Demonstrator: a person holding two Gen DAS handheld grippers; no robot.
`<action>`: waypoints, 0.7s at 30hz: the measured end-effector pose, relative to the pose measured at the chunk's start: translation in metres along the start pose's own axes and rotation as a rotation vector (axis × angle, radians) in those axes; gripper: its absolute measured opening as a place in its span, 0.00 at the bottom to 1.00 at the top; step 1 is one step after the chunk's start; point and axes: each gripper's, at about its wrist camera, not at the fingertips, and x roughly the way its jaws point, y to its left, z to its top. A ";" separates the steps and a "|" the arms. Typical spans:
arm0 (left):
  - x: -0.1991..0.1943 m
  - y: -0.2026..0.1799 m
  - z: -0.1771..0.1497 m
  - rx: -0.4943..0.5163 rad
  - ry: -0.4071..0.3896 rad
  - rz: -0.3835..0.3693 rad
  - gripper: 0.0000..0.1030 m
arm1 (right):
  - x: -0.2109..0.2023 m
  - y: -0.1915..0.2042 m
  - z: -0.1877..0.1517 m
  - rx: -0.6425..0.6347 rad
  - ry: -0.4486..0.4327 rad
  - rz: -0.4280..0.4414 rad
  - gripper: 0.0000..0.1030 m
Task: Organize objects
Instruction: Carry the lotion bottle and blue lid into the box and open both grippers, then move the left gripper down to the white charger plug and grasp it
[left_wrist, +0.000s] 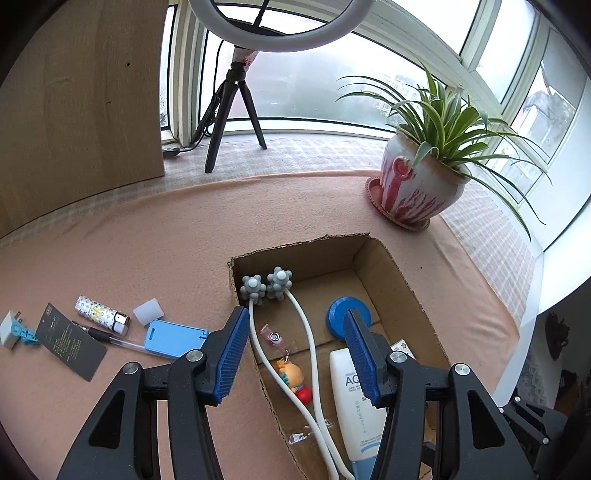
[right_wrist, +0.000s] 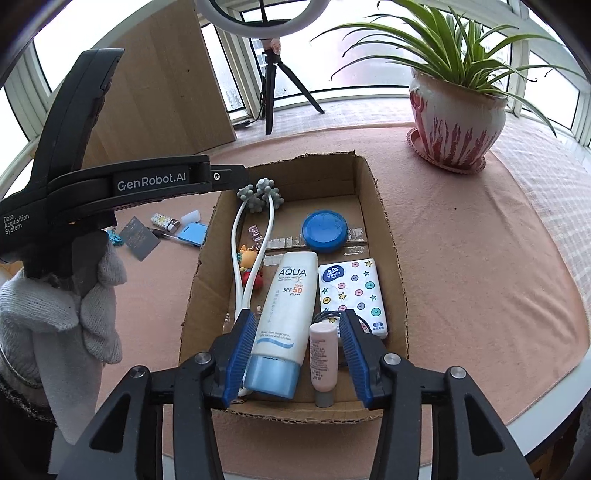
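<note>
Reading "AQUA SPF 50", sunscreen tube (right_wrist: 284, 314) lies beneath released right claw (right_wrist: 299, 354).

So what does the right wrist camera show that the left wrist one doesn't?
Only the right wrist view shows the small pink tube and the whole tissue pack. Only the left wrist view shows the white plug lying left of the black card. Both show the cardboard box, sunscreen tube, blue lid and potted plant.
</note>
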 end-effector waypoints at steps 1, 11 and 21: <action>-0.003 0.003 -0.002 -0.002 -0.002 0.009 0.55 | 0.000 0.001 0.000 -0.002 0.000 0.003 0.43; -0.041 0.051 -0.030 -0.075 -0.005 0.065 0.55 | -0.004 0.020 -0.002 -0.021 -0.009 0.028 0.43; -0.098 0.122 -0.064 -0.146 -0.050 0.179 0.55 | 0.003 0.071 0.007 -0.152 0.005 0.031 0.43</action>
